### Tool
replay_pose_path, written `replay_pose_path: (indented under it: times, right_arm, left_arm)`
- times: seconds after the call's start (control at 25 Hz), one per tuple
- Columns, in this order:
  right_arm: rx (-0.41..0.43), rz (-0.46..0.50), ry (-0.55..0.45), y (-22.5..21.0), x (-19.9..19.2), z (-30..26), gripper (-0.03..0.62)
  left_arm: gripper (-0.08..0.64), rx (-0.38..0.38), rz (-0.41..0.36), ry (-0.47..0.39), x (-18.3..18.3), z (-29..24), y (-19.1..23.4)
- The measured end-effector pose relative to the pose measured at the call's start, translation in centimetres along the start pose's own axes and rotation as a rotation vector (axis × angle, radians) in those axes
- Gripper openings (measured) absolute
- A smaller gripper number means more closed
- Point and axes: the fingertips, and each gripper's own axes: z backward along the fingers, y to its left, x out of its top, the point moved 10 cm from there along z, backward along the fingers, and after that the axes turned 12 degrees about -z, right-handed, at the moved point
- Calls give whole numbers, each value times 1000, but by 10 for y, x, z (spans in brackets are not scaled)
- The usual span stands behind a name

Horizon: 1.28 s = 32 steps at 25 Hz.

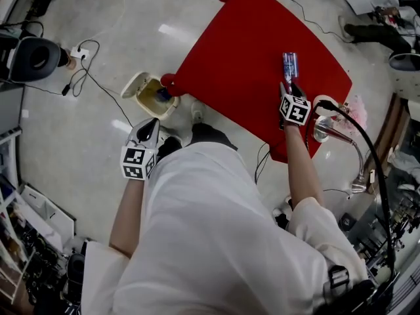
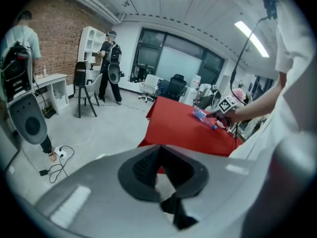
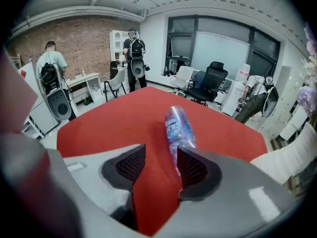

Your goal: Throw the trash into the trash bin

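The right gripper (image 3: 161, 165) had its two jaws spread, pinching nothing. The near end of a single plastic bottle (image 3: 177, 125) lay between them, close against the right-hand pad and well clear of the left one. The rest of the bottle stretched away across the one red table (image 3: 114, 128). From the head view, that gripper (image 1: 290, 88) sat over the table's right part, with the bottle (image 1: 289, 64) just beyond its tips.

The left gripper (image 2: 159, 165) had its pads drawn together with only a sliver between them and nothing in it. It hung off the table's near left side, above the floor (image 1: 149, 128).

One trash bin (image 1: 147, 97), cream-coloured with its lid tipped open, stood on the floor just beside the table's left corner and a little beyond the left gripper. Something blue lay inside it. The bottle was well apart from the bin, across the table.

Farther left on the floor lay one power strip (image 1: 79, 53) with cables. Two people (image 3: 51, 63) stood far off by a brick wall.
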Motion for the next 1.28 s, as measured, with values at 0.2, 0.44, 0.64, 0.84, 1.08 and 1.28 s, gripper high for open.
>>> replay_pose_path:
  times: [0.2,0.44,0.64,0.84,1.08,1.28]
  right_arm:
    - [-88,-2,40,-28,5,-21,262]
    - [-97,0,130,-47,4,-51,305]
    - [-78,33,203,-49,-1,-72,311]
    - [-55,-6,229,-50,0,-81,307]
    - [-21,-1,214,-40,4,-75,302]
    - [40,24,205,-13,5,-67,301]
  left_arm:
    - [6,31,22,7,4,-6,0]
    - [6,62,48,20,7,-11,-1]
    - [6,77,60,31,8,-16,-2]
    - [6,83,71,34,8,-19,0]
    - [6,81,74,27,7,-19,1]
    - [6,73,79,20,0,-15,2]
